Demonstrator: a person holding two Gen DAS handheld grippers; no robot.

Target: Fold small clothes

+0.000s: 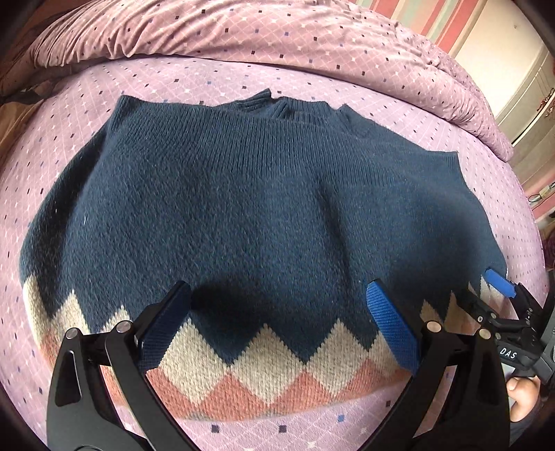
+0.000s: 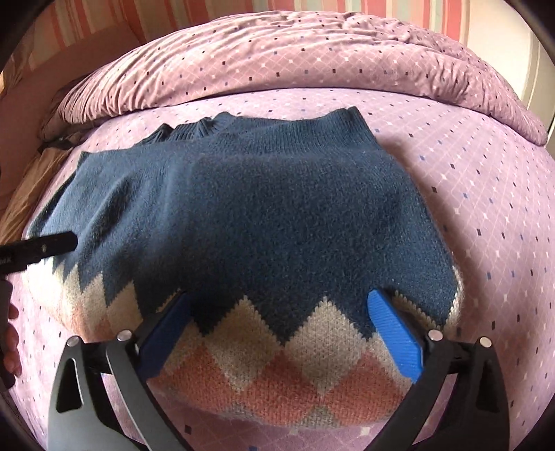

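Two grippers hang over one knitted sweater (image 1: 242, 208) that lies flat on a pink patterned bedsheet (image 1: 433, 114). Bare sheet surrounds the garment on every side: a narrow strip shows below the hem, wider strips to either side, and a band beyond the collar up to the rumpled duvet (image 1: 277, 31) at the far edge of the bed.

The left gripper (image 1: 277, 305) stands wide open above the hem band near the garment's middle; its blue pads (image 1: 392, 326) hold nothing, and whether they touch the knit cannot be told. The right gripper (image 2: 281, 312) also stands wide open, over the hem close to the garment's right corner, with nothing clamped between the jaws. In the left wrist view the right gripper appears at the hem's right end, with part of a hand (image 1: 520, 395) behind it.

The sweater's diamond-patterned hem (image 2: 270, 364) faces the grippers and the ribbed collar (image 1: 274, 104) points away toward the duvet. As laid, the garment's long axis runs left to right.
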